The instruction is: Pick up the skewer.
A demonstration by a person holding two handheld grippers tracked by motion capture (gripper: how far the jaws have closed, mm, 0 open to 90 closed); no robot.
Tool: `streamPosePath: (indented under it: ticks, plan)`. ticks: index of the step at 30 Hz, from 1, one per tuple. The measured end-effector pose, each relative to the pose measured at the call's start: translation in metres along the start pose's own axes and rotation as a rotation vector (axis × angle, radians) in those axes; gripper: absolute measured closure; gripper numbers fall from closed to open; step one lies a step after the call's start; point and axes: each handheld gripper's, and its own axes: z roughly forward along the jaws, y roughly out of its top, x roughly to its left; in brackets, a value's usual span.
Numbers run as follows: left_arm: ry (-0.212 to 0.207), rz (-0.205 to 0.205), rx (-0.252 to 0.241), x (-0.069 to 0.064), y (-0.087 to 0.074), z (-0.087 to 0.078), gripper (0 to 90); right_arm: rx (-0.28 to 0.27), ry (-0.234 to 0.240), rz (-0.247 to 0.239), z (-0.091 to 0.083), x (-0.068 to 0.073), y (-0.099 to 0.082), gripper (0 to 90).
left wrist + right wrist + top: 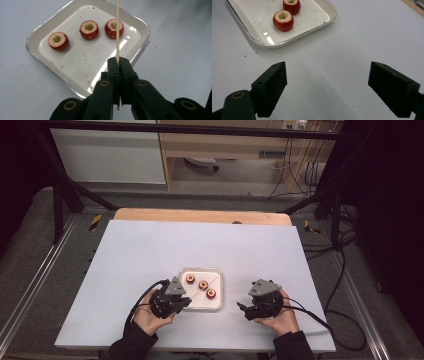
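Left tongs (pixel 117 65) clenched on skewer (pixel 117 32) near its butt, tip over tray (pixel 140 23) by the three cored fruits (pixel 89 30), right tongs (pixel 328 87) released above bare surface (pixel 362 37); skewer's thin, probably snaps easily, grip low.

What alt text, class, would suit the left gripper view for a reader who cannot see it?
The left gripper is shut on a thin wooden skewer that points out over a white tray. On the tray sit three cored red fruits amid small specks, and the tray rests on a pale table.
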Motion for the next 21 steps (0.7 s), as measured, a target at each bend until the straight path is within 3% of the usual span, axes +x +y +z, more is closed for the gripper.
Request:
streamPosePath:
  ticks: [5, 10, 21]
  plan:
    - [0.028, -0.031, -0.045, 0.004, -0.013, -0.008, 88.5, 0.000, 0.034, 0.073, 0.000, -0.002, 0.003, 11.3]
    - [0.053, -0.066, -0.078, 0.009, -0.026, -0.015, 88.5, -0.001, 0.083, 0.191, 0.003, -0.005, 0.011, 4.7]
    - [0.092, -0.103, -0.128, 0.015, -0.044, -0.026, 88.4, 0.027, 0.126, 0.247, 0.012, -0.002, 0.043, 2.8]
